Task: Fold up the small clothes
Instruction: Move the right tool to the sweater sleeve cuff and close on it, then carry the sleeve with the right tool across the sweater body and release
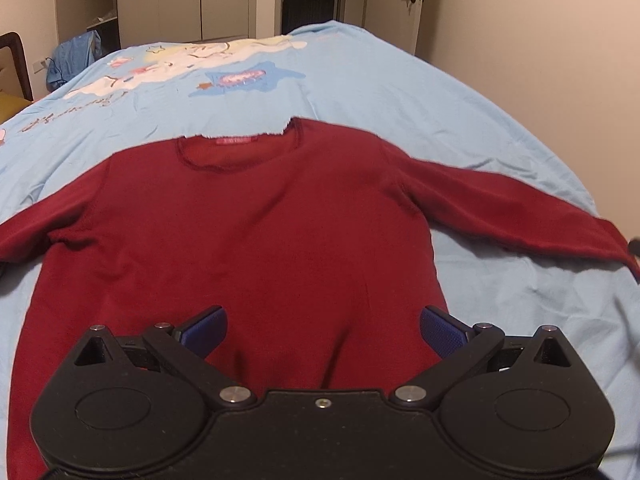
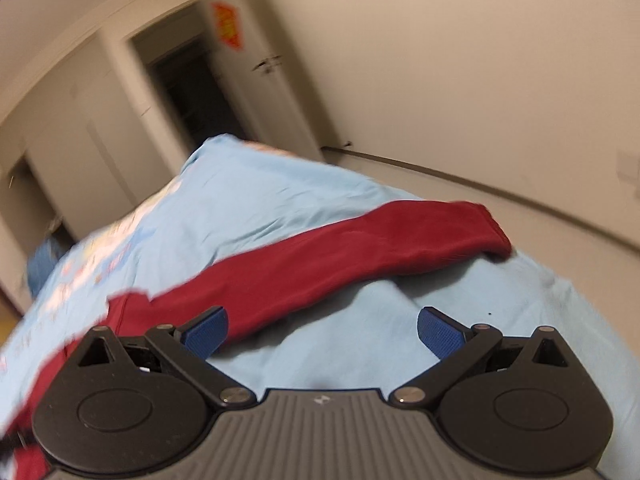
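A dark red long-sleeved sweater lies flat and face up on the light blue bed sheet, neck away from me, both sleeves spread out. My left gripper hovers open over its lower hem, blue pads wide apart, nothing between them. In the right wrist view the sweater's right sleeve stretches across the sheet to its cuff near the bed edge. My right gripper is open above the sheet just below that sleeve, its left fingertip close to the red cloth.
The sheet has a cartoon print at its far end. A blue garment hangs over something at the back left, next to a dark chair back. A wall runs along the bed's right side, with a door beyond.
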